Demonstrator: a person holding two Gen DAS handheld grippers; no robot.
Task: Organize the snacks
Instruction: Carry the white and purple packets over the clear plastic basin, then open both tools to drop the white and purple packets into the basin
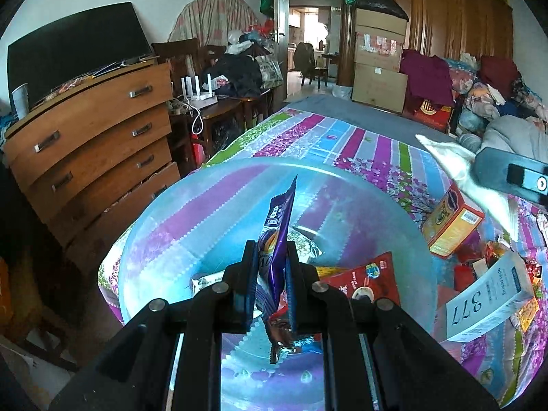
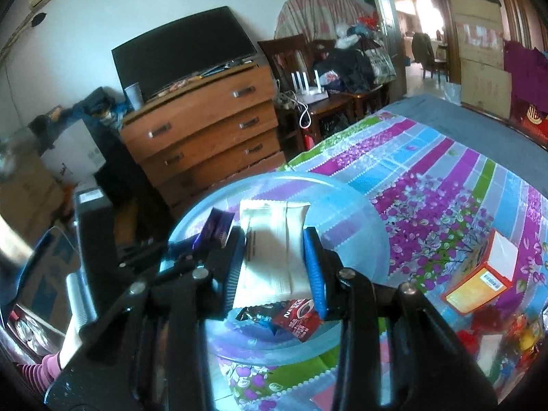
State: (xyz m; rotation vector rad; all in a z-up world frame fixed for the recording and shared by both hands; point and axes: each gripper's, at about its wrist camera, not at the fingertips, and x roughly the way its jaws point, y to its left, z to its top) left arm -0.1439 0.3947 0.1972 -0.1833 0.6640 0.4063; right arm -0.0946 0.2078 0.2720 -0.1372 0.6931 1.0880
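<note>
My left gripper [image 1: 271, 257] is shut on a purple snack packet [image 1: 279, 229] that stands on edge over a clear blue plastic tub [image 1: 205, 212]. Inside the tub lie a red coffee sachet [image 1: 363, 281] and other wrappers. In the right wrist view my right gripper [image 2: 275, 239] is shut on a white snack pouch [image 2: 274, 239] above the same tub [image 2: 356, 226]. The purple packet [image 2: 217, 227] and the left gripper show at its left. In the left wrist view the white pouch [image 1: 455, 167] hangs from the right gripper's body at the right edge.
The tub rests on a bed with a striped floral cover [image 1: 359, 144]. An orange box [image 1: 452, 219], a white carton marked 377 [image 1: 489, 298] and small wrappers lie to the right. A wooden dresser [image 1: 89, 144] stands left of the bed. A person's hand [image 2: 72, 339] holds the left gripper.
</note>
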